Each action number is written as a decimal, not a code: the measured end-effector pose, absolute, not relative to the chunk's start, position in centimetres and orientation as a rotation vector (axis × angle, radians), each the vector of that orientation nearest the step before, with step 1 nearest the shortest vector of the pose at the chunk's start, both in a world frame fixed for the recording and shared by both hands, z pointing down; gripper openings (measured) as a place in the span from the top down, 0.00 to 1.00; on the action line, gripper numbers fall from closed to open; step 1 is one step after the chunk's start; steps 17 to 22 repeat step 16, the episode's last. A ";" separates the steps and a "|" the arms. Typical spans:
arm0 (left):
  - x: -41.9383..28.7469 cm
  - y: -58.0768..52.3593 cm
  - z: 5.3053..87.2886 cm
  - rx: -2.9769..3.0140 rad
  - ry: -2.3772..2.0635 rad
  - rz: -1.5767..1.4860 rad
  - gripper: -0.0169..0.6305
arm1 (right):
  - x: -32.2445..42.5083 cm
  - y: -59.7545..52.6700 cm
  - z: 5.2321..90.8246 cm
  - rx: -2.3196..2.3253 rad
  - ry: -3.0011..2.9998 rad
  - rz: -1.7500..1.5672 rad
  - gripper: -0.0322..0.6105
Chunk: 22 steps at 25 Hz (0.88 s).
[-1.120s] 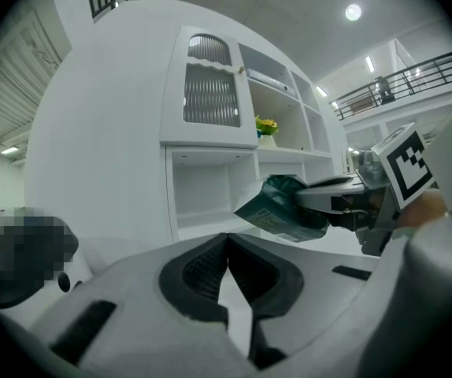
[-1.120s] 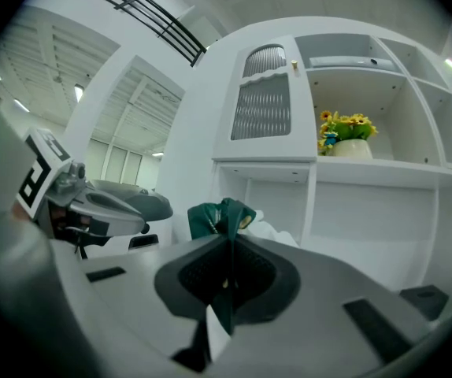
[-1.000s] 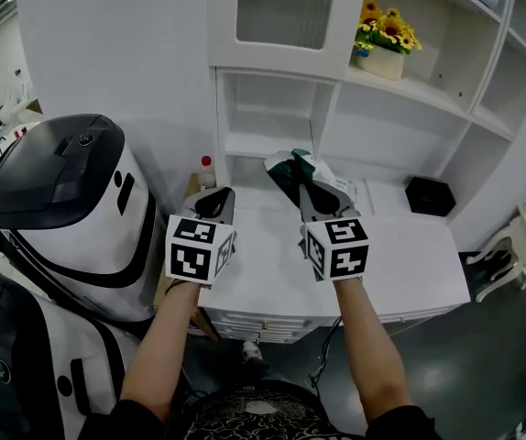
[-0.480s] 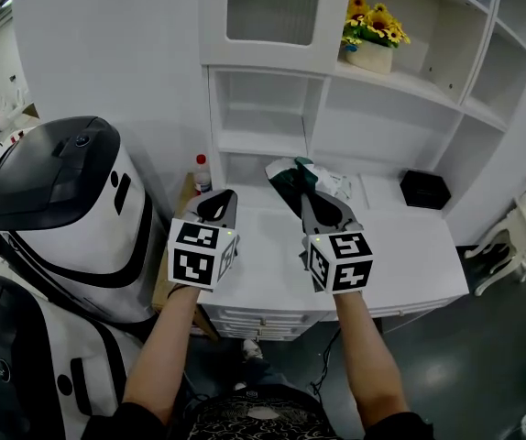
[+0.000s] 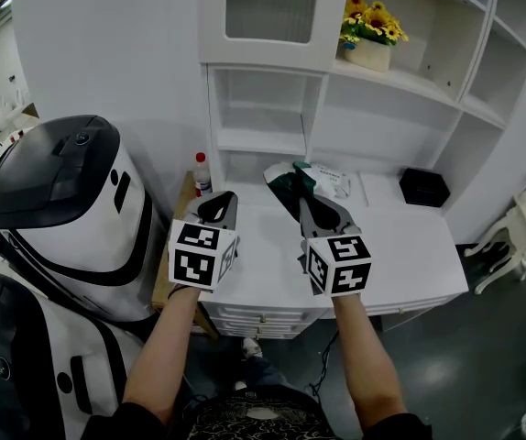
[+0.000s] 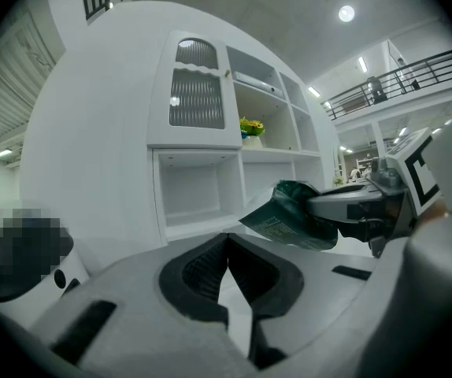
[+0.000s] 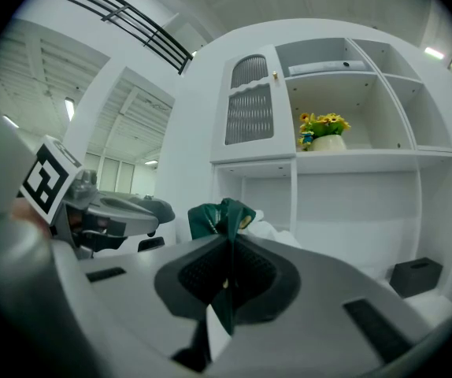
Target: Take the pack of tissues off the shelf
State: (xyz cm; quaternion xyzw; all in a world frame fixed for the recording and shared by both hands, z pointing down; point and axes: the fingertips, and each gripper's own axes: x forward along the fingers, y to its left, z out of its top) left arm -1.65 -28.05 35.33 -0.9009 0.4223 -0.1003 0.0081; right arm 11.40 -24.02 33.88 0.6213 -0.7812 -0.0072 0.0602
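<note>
The pack of tissues (image 5: 292,180) is a dark green and white soft pack, held up in front of the white shelf unit (image 5: 272,145) above the white counter (image 5: 410,246). My right gripper (image 5: 305,195) is shut on its near edge; green wrapper (image 7: 224,219) sticks out between the jaws in the right gripper view. My left gripper (image 5: 215,207) hovers to the left of the pack, shut with nothing in it. In the left gripper view the tissue pack (image 6: 289,215) hangs from the right gripper (image 6: 320,211) at the right.
A large white and black machine (image 5: 61,200) stands at the left. A small bottle with a red cap (image 5: 202,174) sits by the shelf's left end. A black box (image 5: 425,189) rests on the counter at right. Sunflowers in a pot (image 5: 371,37) stand on an upper shelf.
The right gripper with the tissue pack has drawn back slightly toward me and lower. The left gripper has barely moved.
</note>
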 end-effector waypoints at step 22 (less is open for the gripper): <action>-1.3 -28.4 35.7 -2.823 1.313 -0.318 0.96 | 11.5 -24.4 33.9 1.874 -2.365 -0.016 0.94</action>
